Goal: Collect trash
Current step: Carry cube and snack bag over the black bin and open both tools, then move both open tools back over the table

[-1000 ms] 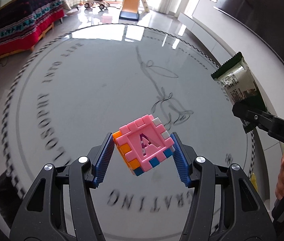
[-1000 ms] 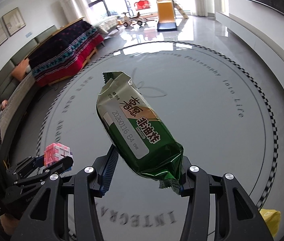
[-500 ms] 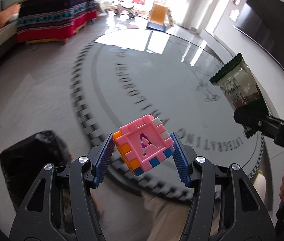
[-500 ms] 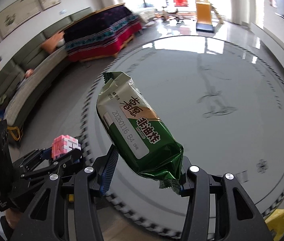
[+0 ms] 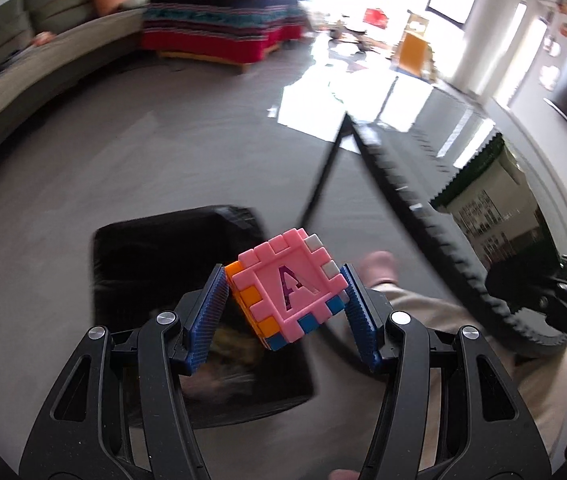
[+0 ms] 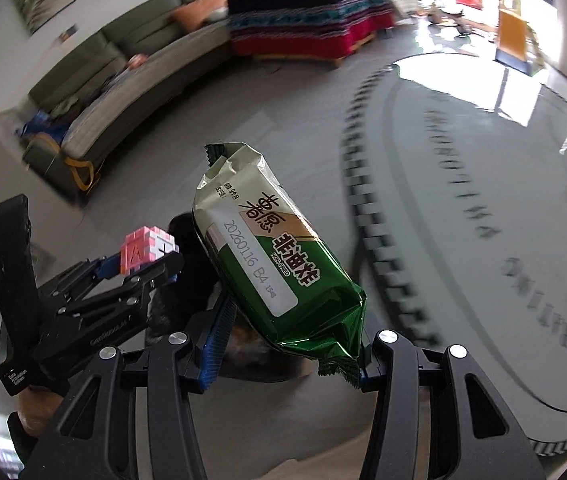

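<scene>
I am mid-carry, I judge, with both loads over the black open-topped bin [image 5: 131, 280] just below my jaws. My left gripper [image 5: 285, 312] is clamped on a pink plastic puzzle cube [image 5: 287, 288] bearing a cut-out "A". My right gripper [image 6: 289, 344] is clamped on the lower end of a green foil snack packet [image 6: 271, 264], printed "NON-FRIED" and "20260116 B4" beside Chinese characters. Next I should centre each load over the bin mouth before releasing.

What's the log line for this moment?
left tool: shut on pink cube | right tool: shut on green packet | black bin: below cube
</scene>
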`<act>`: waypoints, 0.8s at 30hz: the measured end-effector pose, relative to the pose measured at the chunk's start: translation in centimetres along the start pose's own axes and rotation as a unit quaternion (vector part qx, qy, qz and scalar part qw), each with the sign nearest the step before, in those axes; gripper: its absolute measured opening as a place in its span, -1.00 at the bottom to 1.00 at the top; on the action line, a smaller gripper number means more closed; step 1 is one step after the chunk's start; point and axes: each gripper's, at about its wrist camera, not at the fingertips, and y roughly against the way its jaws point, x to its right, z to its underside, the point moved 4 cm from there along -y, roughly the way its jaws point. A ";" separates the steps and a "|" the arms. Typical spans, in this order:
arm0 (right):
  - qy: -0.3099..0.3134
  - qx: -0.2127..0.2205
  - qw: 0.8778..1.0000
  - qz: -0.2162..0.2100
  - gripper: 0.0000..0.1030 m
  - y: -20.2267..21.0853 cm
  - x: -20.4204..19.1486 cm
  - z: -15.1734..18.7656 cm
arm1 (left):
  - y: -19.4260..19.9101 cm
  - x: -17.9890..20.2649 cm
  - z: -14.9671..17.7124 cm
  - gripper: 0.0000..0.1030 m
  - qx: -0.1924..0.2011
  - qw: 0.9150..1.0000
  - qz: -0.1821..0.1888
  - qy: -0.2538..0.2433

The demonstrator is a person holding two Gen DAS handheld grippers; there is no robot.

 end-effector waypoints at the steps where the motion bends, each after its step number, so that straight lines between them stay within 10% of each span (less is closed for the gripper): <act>1: 0.007 -0.008 1.000 -0.008 -0.02 -0.8 -1.2 0.0 | 0.1 -1.2 0.3 0.09 0.000 1.000 -0.012 0.008; 5: 0.033 -0.034 0.999 -0.025 -0.01 -3.7 -5.0 -0.3 | -0.4 -5.7 1.5 0.19 -0.016 0.998 -0.050 0.037; 7: 0.047 -0.049 0.997 -0.036 0.20 -5.1 -6.8 -0.6 | -0.6 -7.2 2.2 0.88 -0.027 0.997 -0.062 0.042; 12: 0.062 -0.025 0.998 -0.005 0.51 -5.8 -8.2 -1.0 | -1.2 -9.9 3.4 0.88 -0.036 0.990 -0.125 0.053; 24: 0.048 0.001 0.999 -0.004 0.51 -3.8 -6.0 -0.5 | -1.5 -7.3 2.2 0.88 -0.037 0.994 -0.100 0.034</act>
